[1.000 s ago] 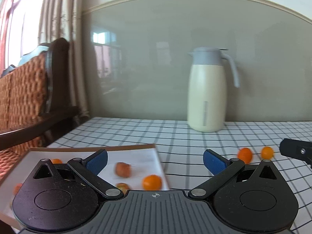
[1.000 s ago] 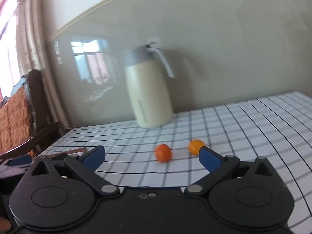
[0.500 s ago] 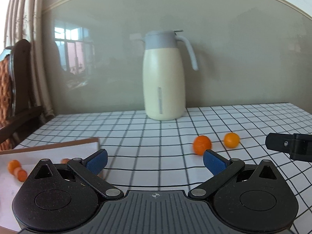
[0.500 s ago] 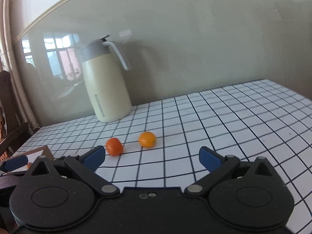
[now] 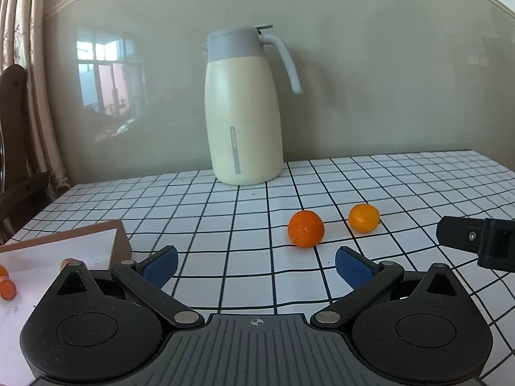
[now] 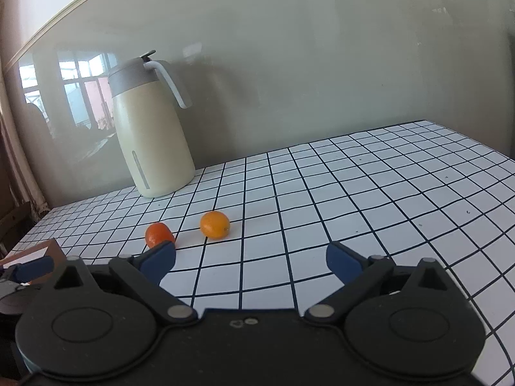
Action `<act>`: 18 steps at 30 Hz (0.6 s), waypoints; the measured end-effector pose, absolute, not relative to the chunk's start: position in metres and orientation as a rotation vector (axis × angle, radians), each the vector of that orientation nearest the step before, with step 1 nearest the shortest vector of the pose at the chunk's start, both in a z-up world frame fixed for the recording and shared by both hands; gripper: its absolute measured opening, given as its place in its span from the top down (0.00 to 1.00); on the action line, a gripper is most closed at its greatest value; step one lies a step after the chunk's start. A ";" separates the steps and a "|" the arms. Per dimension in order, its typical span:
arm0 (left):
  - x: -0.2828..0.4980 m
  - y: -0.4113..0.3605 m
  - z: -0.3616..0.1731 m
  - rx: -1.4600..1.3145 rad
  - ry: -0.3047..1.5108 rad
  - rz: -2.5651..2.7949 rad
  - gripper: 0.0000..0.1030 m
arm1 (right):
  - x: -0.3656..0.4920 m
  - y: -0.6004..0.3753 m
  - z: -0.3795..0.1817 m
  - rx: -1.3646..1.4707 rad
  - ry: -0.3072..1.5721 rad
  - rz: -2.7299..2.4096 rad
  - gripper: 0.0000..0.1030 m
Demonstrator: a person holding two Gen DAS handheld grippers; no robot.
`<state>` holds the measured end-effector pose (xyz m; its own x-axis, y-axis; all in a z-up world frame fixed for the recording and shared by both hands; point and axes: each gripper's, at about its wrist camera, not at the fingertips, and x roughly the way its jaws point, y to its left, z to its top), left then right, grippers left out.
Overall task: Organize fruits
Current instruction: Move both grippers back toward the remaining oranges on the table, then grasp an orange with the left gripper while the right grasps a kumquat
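A home dining room: a table under a white cloth with a black grid [image 5: 402, 186] stands against a glossy grey-green wall panel [image 5: 370, 80], which reflects a window. A cream thermos jug with a grey lid [image 5: 244, 109], beige curtains [image 5: 29, 74] and a dark wooden chair [image 5: 13, 128] fit this.

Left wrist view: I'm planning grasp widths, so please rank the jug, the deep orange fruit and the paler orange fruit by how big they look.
1. jug
2. deep orange fruit
3. paler orange fruit; it sits slightly farther back, so the fruits' true order is unsure.
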<state>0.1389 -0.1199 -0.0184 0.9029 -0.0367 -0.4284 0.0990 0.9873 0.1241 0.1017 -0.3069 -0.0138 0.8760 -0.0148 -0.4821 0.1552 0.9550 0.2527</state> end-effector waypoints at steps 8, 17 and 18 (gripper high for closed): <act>0.147 -0.131 -0.026 0.143 0.470 -0.075 0.00 | 0.110 -0.306 -0.018 0.286 0.513 -0.087 0.13; 0.156 -0.137 -0.029 0.151 0.477 -0.077 0.00 | 0.120 -0.304 -0.021 0.272 0.525 -0.067 0.27; 0.157 -0.138 -0.029 0.153 0.478 -0.075 0.00 | 0.121 -0.303 -0.021 0.266 0.526 -0.066 0.30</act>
<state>0.1567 -0.1380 -0.0292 0.8854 -0.0360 -0.4634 0.1078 0.9857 0.1294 0.1210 -0.3030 -0.0210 0.8636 0.0059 -0.5041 0.1297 0.9637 0.2335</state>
